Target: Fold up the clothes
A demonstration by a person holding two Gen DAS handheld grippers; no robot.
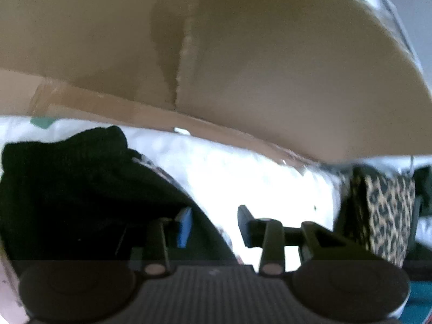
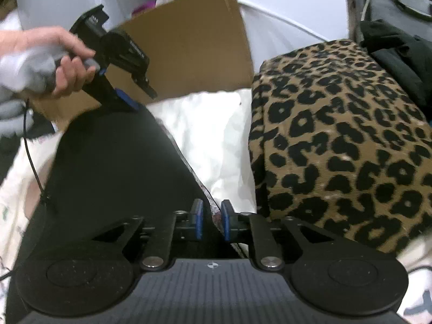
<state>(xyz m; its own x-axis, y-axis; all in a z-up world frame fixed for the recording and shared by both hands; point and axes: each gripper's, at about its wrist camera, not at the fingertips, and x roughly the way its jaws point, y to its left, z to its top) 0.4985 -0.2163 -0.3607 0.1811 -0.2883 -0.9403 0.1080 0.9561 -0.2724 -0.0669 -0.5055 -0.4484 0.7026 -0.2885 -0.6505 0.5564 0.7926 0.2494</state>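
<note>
A black garment point(image 2: 113, 167) lies spread on white bedding point(image 2: 216, 135), its right edge running toward me. My right gripper point(image 2: 212, 221) is shut on that near edge, the cloth pinched between the blue pads. A hand point(image 2: 67, 62) holds my left gripper point(image 2: 140, 97) at the garment's far corner. In the left wrist view the left gripper point(image 1: 216, 226) is open, its left pad over the black garment point(image 1: 81, 189) and its right finger over the bedding point(image 1: 256, 178). The garment's edge crosses the gap between the fingers.
A folded leopard-print garment point(image 2: 337, 140) point(image 1: 386, 210) sits on the bedding to the right. A cardboard box point(image 2: 189, 40) point(image 1: 243, 54) stands close behind the black garment. More dark clothing point(image 2: 399, 54) lies at the far right. A cable point(image 2: 32, 162) hangs from the left gripper.
</note>
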